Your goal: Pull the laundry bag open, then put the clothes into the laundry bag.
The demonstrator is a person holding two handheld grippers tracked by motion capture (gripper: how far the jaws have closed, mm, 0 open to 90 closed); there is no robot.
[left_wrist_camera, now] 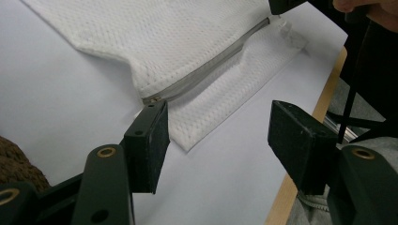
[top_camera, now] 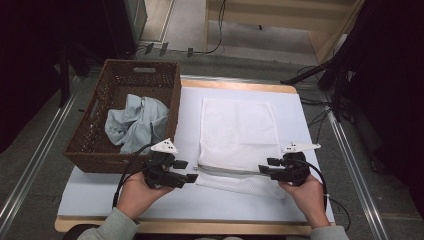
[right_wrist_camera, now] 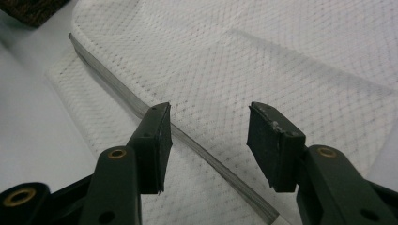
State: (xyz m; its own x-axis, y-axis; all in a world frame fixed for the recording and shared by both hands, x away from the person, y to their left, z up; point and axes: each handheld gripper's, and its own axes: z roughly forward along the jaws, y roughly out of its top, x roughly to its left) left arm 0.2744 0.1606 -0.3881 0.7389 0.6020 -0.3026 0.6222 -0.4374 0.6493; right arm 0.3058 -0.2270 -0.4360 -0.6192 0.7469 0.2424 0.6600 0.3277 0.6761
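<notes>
I keep the left gripper [top_camera: 191, 171] and the right gripper [top_camera: 264, 170] wide and empty at both ends of the grey zipper [top_camera: 227, 171], so the mesh laundry bag [top_camera: 237, 130] lies flat beside the basket [top_camera: 100, 95].

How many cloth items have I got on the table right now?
2: a white mesh laundry bag lying flat mid-table, and a crumpled grey garment in the wicker basket at left. More could be hidden beneath that garment.

dim room, bright tabletop (soft shadows), dark corners; gripper views slightly soft.
</notes>
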